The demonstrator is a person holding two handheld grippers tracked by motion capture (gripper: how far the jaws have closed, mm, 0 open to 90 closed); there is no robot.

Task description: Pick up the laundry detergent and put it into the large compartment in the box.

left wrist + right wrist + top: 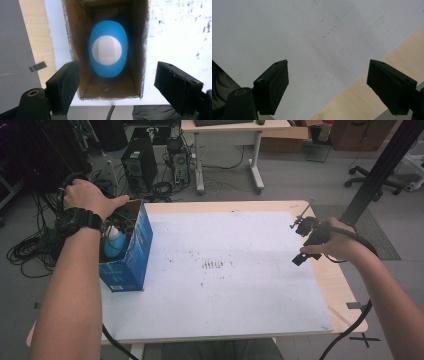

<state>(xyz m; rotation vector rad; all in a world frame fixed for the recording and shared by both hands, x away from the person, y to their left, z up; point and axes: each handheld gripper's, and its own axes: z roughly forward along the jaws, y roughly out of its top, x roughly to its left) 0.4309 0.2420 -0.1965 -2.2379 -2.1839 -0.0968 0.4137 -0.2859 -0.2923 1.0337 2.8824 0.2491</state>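
A blue cardboard box [131,251] stands open-topped at the table's left edge. Inside it stands a blue bottle with a white cap [107,50], seen from straight above; its top [114,237] also peeks out in the high view. My left gripper [116,82] hangs directly over the box mouth [75,45], open, its jaws spread wider than the box and holding nothing. My right gripper [303,242] hovers over the table's right side; in the right gripper view it [327,82] is open and empty above the white sheet [299,37].
A white sheet [225,270] covers most of the wooden table [335,280]. Beyond the table stand computer towers [140,162], tangled cables, a desk and an office chair. A black post [380,165] rises at the right.
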